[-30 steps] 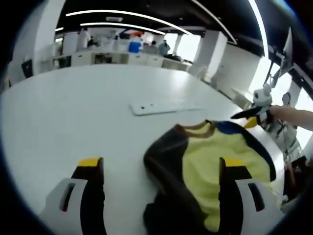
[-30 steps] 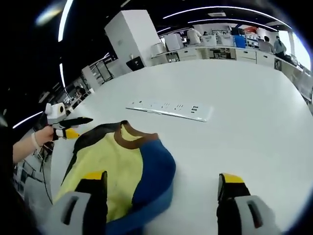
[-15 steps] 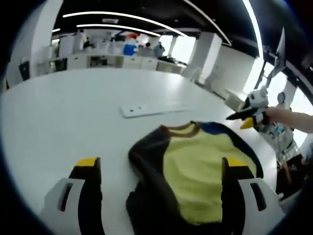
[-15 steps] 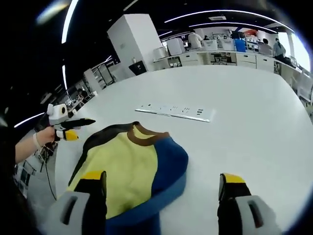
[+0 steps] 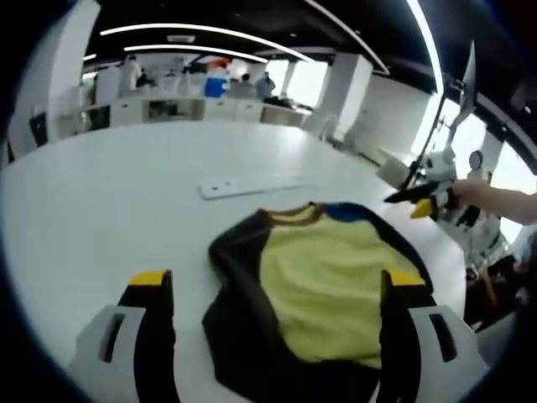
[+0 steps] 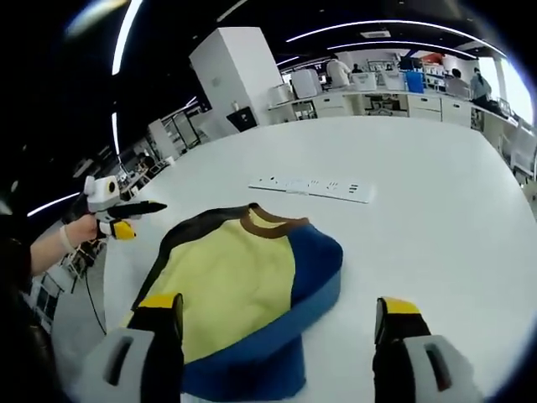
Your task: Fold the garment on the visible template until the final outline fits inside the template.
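Note:
A garment (image 5: 323, 281) with a yellow body, brown collar, one dark sleeve and one blue sleeve lies flat on the white table (image 5: 109, 193). My left gripper (image 5: 277, 284) is open, its jaws rising on either side of the garment's near part with nothing between them. In the right gripper view the same garment (image 6: 235, 290) lies left of centre, blue sleeve (image 6: 315, 269) toward the middle. My right gripper (image 6: 277, 304) is open and holds nothing. Each gripper also appears, hand-held, at the far side of the other's view: the right gripper (image 5: 419, 200) and the left gripper (image 6: 117, 214).
A flat white strip (image 5: 252, 183) with small holes lies on the table beyond the collar, seen again as the strip (image 6: 315, 186). The table's edge (image 5: 457, 252) runs close past the garment. Desks, cabinets and people stand in the far background.
Both views have shifted, so the garment now sits nearer each picture's centre and shows more of its lower part. Both grippers stay open; the garment's lay looks the same.

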